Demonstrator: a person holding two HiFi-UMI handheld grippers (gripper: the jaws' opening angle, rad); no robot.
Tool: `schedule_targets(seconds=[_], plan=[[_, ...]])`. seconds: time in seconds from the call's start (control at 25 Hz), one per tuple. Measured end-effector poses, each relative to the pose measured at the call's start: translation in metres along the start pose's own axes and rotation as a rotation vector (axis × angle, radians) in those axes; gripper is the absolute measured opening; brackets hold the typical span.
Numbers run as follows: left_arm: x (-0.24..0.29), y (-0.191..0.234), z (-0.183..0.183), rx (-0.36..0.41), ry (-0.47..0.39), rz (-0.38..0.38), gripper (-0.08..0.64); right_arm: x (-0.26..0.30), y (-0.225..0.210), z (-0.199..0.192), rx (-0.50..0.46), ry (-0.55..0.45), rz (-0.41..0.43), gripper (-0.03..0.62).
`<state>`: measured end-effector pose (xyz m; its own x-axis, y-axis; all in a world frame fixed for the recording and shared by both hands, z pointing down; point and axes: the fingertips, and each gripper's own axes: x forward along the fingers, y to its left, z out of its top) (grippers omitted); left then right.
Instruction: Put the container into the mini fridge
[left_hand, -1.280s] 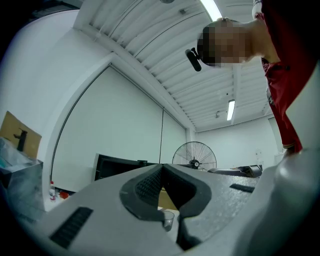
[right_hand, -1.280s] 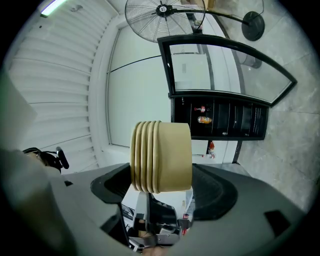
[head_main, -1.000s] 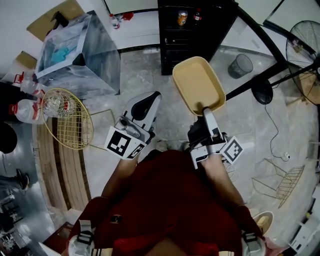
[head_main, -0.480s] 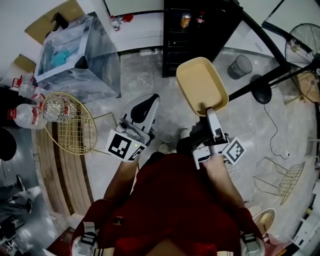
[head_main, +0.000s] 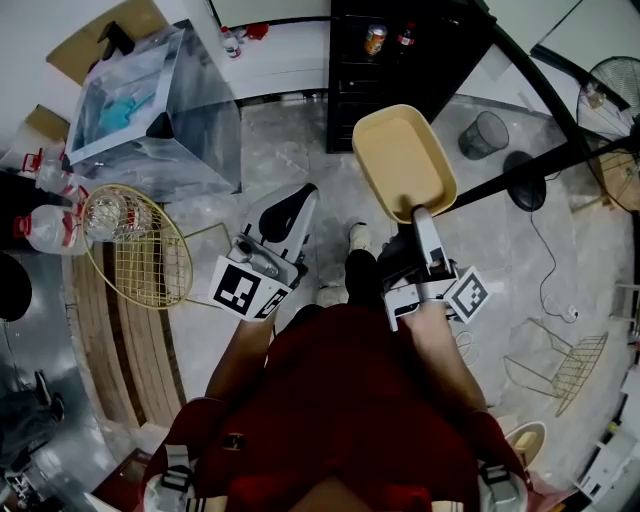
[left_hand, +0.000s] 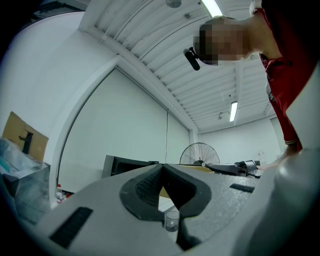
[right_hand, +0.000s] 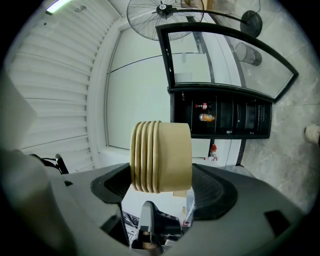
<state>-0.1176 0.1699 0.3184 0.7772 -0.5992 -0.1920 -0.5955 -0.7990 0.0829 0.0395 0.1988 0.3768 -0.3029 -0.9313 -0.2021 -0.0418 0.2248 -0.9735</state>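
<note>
Marble floor (head_main: 290, 150) fronts black fridge (head_main: 400, 50). Right tongs (head_main: 418, 214) clamp tan container (head_main: 402, 162) by its rim, near fridge front. Left tongs (head_main: 290, 206) pressed together, empty, farther from fridge.

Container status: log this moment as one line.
right gripper: shut on container | left gripper: shut, empty | mini fridge: ahead, container not yet inside
</note>
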Motion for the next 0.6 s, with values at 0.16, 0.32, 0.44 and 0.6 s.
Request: schedule_targets(seconds=[0.16, 0.32, 0.44, 0.6], plan=[[0.018, 0.015, -0.001, 0.014, 0.007, 0.009, 0.006, 0.019, -0.007, 0.016, 0.011, -0.006, 0.007, 0.377], [0.044, 0.028, -0.006, 0.022, 0.019, 0.008, 0.006, 0.039, -0.017, 0.033, 0.025, -0.009, 0.006, 0.377], [0.068, 0.039, -0.010, 0.027, 0.027, 0.007, 0.006, 0.057, -0.026, 0.050, 0.027, -0.006, 0.005, 0.377], [0.100, 0.062, -0.015, 0.034, 0.038, 0.007, 0.006, 0.086, -0.036, 0.071, 0.034, -0.007, 0.008, 0.377]])
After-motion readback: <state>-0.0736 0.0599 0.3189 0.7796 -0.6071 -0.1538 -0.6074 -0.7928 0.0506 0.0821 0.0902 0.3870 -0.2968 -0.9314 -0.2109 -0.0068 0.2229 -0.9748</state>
